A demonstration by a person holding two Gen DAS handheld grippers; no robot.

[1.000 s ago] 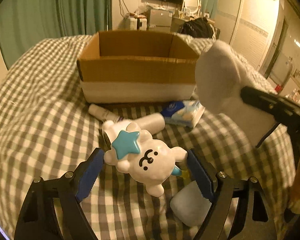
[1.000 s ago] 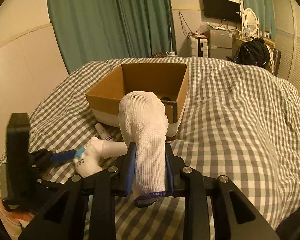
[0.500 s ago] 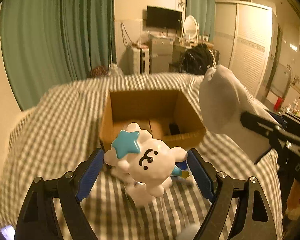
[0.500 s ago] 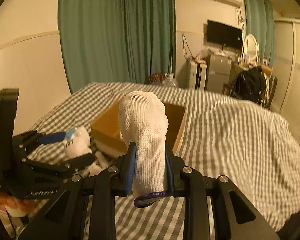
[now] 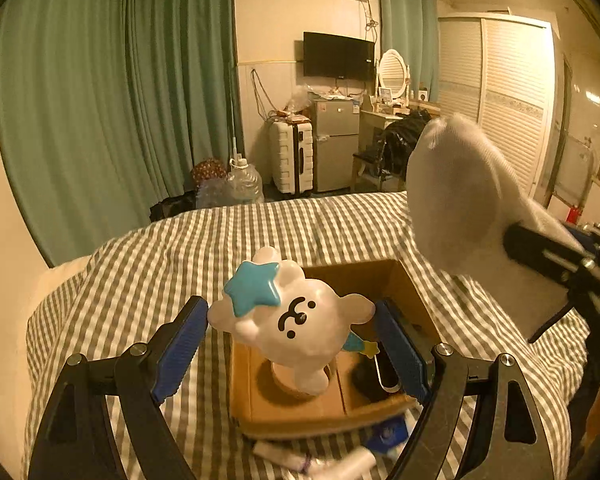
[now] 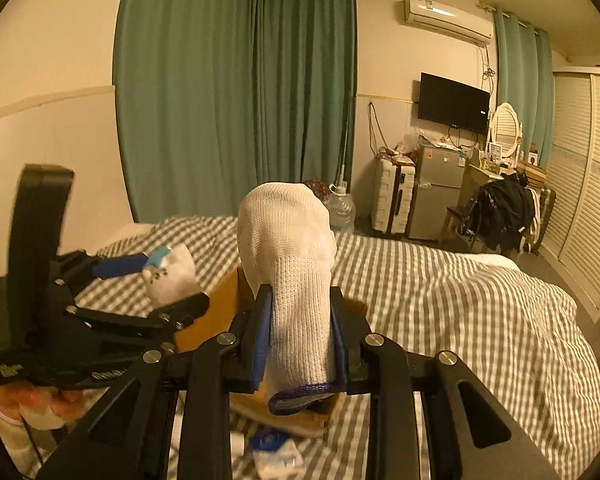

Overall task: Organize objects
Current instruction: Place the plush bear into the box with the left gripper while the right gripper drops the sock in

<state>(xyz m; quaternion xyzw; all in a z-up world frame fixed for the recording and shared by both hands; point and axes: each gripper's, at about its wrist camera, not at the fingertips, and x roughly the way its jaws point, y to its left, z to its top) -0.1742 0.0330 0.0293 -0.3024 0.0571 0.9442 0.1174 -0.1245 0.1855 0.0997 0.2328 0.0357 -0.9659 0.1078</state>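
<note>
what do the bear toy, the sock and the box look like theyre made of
Bear toy: probably smooth glossy plastic or vinyl; it shows sheen.
Sock: white knit fabric with visible ribbed weave and a dark cuff edge.
Box: brown matte cardboard, judging by its thin folded walls.

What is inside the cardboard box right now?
In the left wrist view, the cardboard box shows a bare brown floor and a dark object at its right side, too unclear to identify. The white bear toy, held above, covers the box's middle.
</note>
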